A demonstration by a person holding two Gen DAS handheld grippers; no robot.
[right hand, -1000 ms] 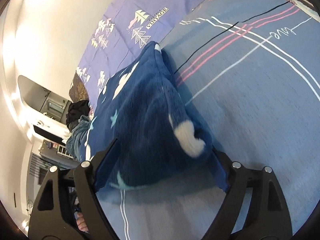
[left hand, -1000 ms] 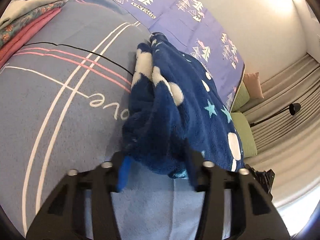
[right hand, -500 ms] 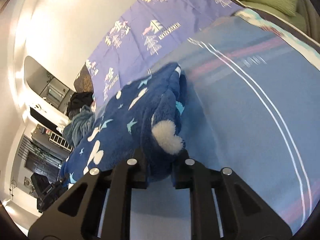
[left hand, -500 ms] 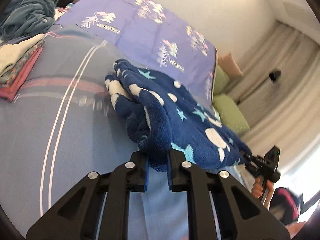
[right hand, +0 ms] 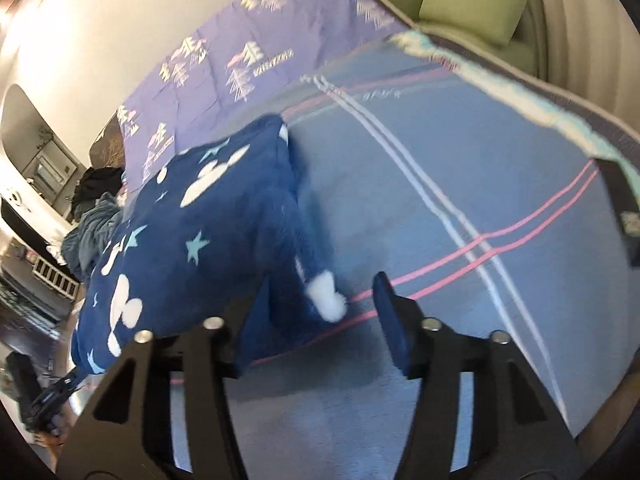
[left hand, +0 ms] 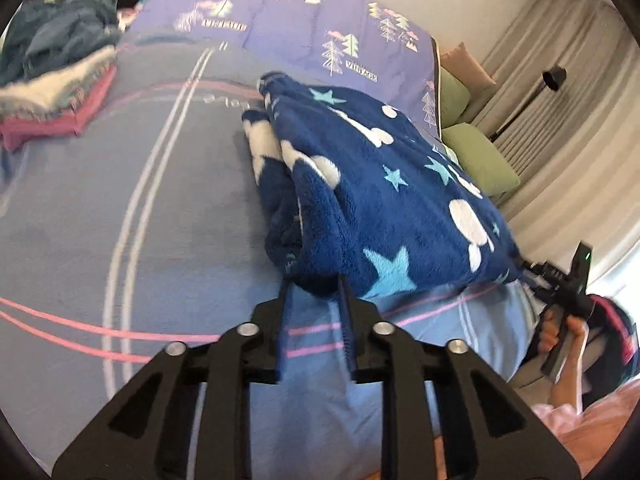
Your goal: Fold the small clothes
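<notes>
A fluffy dark-blue garment (left hand: 372, 196) with white shapes and light-blue stars lies folded in thick layers on the blue bedspread (left hand: 100, 208). My left gripper (left hand: 314, 292) has its jaws a little apart, with the garment's near edge just at the fingertips, no longer pinched. In the right wrist view the same garment (right hand: 192, 240) lies left of centre. My right gripper (right hand: 324, 300) is open wide, and a white-tipped corner of the garment sits between its fingers, loose.
A stack of folded clothes (left hand: 60, 108) and a heap of loose ones (left hand: 52, 36) sit at the far left. A purple tree-print sheet (left hand: 300, 24) covers the bed's far side. Green cushions (left hand: 476, 156) and curtains stand at the right. The bed's edge (right hand: 540, 92) runs along the right.
Half a second ago both grippers were shut on the garment's near edge. Both have since opened and let it drop onto the bed, the right one wider.
</notes>
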